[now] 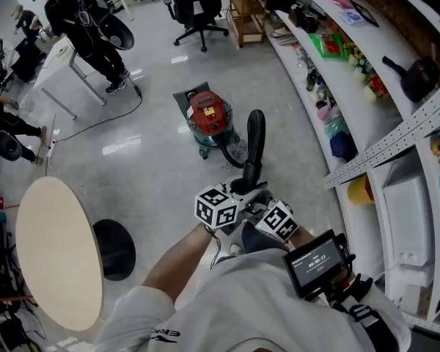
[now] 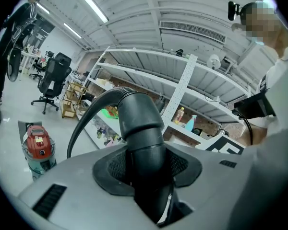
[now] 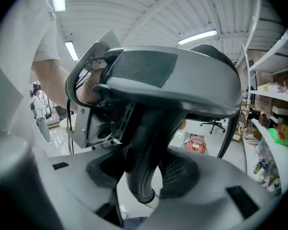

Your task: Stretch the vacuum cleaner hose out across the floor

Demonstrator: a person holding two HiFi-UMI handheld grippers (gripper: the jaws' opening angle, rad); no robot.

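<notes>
The red vacuum cleaner (image 1: pixel 209 116) sits on the shiny floor (image 1: pixel 154 167), a good way in front of the person. Its black hose (image 1: pixel 255 134) comes out low on the side of the vacuum cleaner that faces the person. From there it climbs into a tall hump and drops down to the two grippers, which are nearer the person than the vacuum cleaner is.

The left gripper (image 2: pixel 145 174) is clamped on the thick, stiff end of the hose, with its dark pads pressing on both sides. The right gripper (image 3: pixel 143 174) is squeezed on the same stiff end, just beside the left one and farther from the vacuum cleaner. So both are holding the loose end up in the air.

I think the job has begun but is not done. The end of the hose is picked up and held away from the vacuum cleaner, and that part is good. But the hose makes a big bend in the air and does not lie flat. The bendy part looks like it has more length to give.

What is left, I think, is to take the end farther from the vacuum cleaner until the hump goes away, and then lay the hose down along the floor. There looks to be room between the long shelves (image 1: pixel 352 72) on one side of the vacuum cleaner and the round table (image 1: pixel 59 248) on the other.
</notes>
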